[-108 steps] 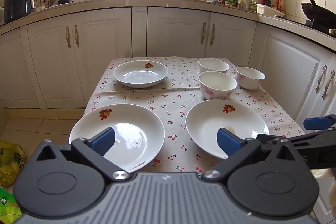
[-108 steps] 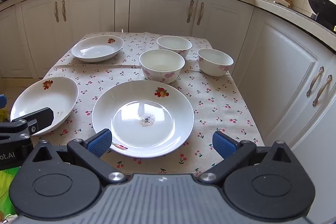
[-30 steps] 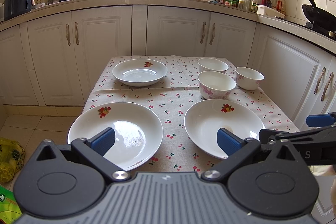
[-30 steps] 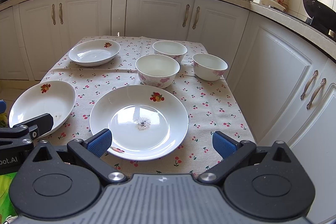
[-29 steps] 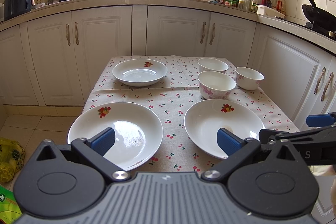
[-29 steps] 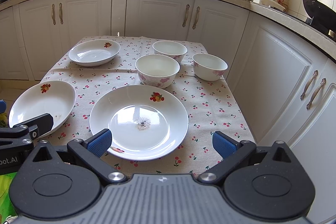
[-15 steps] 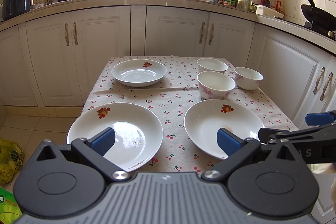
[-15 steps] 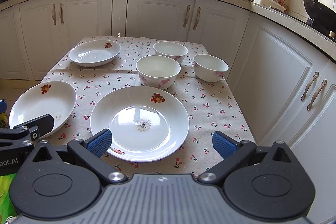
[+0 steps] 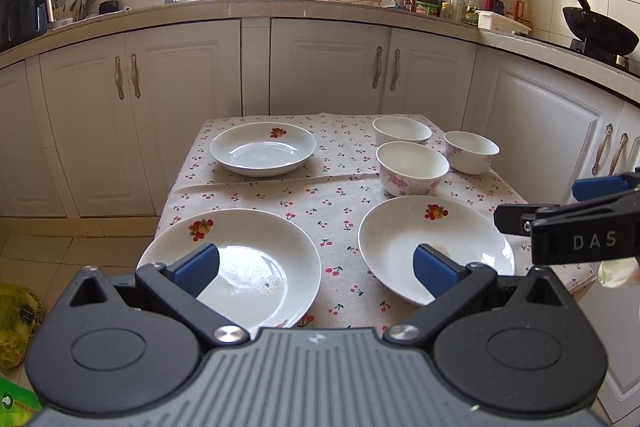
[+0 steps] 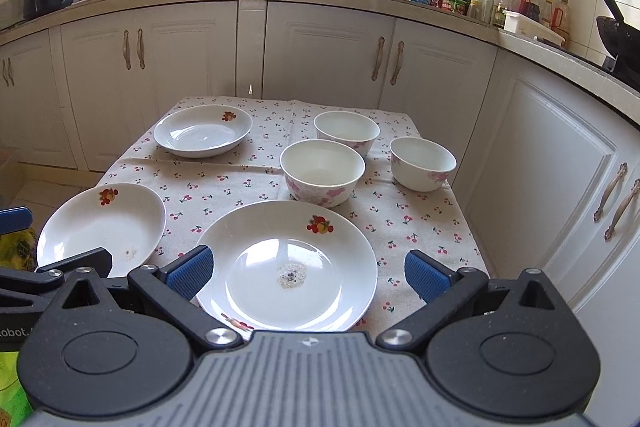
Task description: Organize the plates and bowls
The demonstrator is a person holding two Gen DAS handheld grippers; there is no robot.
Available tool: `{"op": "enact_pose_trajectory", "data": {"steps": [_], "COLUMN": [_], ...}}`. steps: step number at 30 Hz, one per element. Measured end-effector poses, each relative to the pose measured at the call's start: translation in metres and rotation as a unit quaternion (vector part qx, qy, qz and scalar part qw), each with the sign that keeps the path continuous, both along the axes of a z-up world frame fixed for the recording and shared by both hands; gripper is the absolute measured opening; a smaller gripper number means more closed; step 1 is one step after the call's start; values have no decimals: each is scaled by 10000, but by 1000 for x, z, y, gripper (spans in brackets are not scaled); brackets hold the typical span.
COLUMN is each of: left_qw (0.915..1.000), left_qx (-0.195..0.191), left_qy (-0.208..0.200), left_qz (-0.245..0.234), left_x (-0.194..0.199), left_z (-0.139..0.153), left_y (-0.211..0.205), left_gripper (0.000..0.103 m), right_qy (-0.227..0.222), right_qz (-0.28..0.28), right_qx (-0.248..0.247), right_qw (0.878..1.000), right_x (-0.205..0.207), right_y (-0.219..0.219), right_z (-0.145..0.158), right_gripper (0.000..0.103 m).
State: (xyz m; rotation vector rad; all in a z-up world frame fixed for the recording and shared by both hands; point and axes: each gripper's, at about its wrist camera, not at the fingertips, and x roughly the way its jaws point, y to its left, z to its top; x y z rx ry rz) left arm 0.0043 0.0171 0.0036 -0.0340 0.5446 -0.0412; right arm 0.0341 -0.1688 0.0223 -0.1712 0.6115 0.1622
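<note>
On the cherry-print tablecloth (image 10: 224, 187) sit three white plates and three white bowls, and the largest bowl (image 10: 322, 173), with pink flowers on its wall, serves as the landmark near the middle of the cloth. Just in front of the largest bowl, almost touching its base, lies the near-right plate (image 10: 288, 267), with a fruit motif on its rim and a small speck of residue at its centre. To the left of that plate, apart from it, lies the near-left plate (image 10: 104, 223), with the same fruit motif and a small speck on its surface. Behind and to the left of the largest bowl, well apart, sits the far plate (image 10: 202, 131), deeper and greyish inside. Directly behind the largest bowl and close to it stands the far bowl (image 10: 346, 133). To the right of the largest bowl, near the cloth's right edge, stands the right bowl (image 10: 423, 163), with pink flowers low on its side. All six pieces stand upright and separate, none stacked.

The left gripper (image 9: 316, 267) hovers at the near edge of the cloth, in front of the largest bowl, its jaws spread wide and holding nothing, its blue pads (image 9: 198, 265) over the two near plates. The right gripper (image 10: 306, 273) hovers likewise over the near-right plate, jaws spread wide and empty. Behind the table runs a row of white cabinets (image 10: 320, 55) under a cluttered counter.
</note>
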Motion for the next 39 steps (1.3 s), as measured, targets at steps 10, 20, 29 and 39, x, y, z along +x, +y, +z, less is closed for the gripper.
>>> {"op": "enact_pose_trajectory", "data": {"steps": [10, 20, 29, 39], "left_qw": [9997, 9982, 9947, 9920], "left_qx": [-6, -15, 81, 123], "left_qy": [82, 576, 924, 1021], "left_qz": [-226, -180, -448, -734], "left_x": [-2, -10, 11, 32], "left_z": [-15, -49, -88, -104], "left_y": [39, 86, 100, 105], "left_gripper": [102, 102, 102, 102], "right_qy": [-664, -2, 234, 496], "right_qz": [924, 1456, 1674, 1859], "right_qx": [431, 14, -149, -263], "right_qw": [9926, 9893, 9855, 9810], "right_x": [22, 52, 68, 88], "right_y": [1, 40, 63, 82], "right_z": [19, -8, -21, -31], "right_gripper": [103, 103, 103, 103]}}
